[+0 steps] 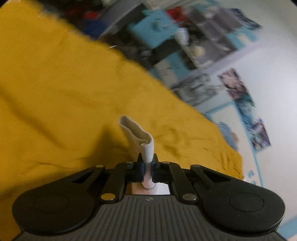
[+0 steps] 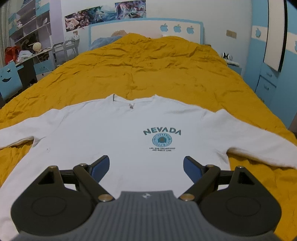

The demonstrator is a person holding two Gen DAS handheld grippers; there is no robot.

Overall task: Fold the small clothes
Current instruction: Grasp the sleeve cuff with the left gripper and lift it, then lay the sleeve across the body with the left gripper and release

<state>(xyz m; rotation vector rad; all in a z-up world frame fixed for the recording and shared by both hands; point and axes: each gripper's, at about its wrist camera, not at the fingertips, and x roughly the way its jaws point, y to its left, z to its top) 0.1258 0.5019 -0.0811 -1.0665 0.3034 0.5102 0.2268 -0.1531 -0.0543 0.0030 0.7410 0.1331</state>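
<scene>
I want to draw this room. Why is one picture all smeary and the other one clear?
Left wrist view: the shelves and posters are streaked with motion blur, while the white cuff pinched in the left tongs stays sharp. Right wrist view: crisp, the NEVADA sweatshirt readable, but the fisheye lens bends the wardrobe.

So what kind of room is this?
Most likely a bedroom: a bed with a mustard-yellow cover and a blue-trimmed headboard, wall posters, and a cluttered desk with shelves.
</scene>
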